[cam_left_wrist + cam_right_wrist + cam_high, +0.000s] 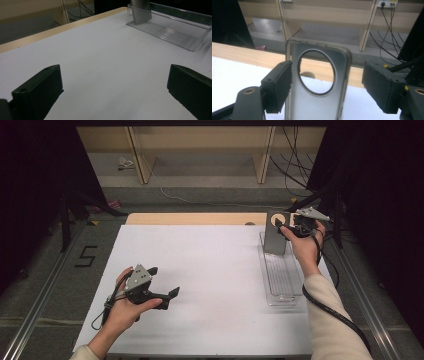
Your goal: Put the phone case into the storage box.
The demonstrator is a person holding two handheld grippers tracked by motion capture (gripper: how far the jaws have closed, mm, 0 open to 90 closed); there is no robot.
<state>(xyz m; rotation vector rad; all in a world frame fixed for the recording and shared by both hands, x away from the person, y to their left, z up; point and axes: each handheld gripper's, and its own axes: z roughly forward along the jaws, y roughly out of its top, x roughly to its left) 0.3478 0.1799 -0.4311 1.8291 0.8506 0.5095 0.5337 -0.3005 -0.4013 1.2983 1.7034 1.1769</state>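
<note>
Jaws of your left gripper (pixel 161 285) stand wide apart over the bare white table (pixel 210 270), near its front-left corner. Toward the back-right corner, your right gripper (pixel 325 87) brackets the upright grey phone case with a round cut-out (pixel 318 82), left pad touching, right pad clear; the case stands in the far end of the clear plastic tray (pixel 282 280).

The phone case (pixel 318 100) looks like smooth, slightly glossy grey plastic with a translucent rim and a round cut-out; the tray (pixel 282 275) at the table's right edge is clear, glossy plastic with a ribbed floor; the table (pixel 210 270) carries a matt white sheet, its far edge bare pale wood; the tongs (pixel 327 87) are matt black plastic, faintly rough.
</note>
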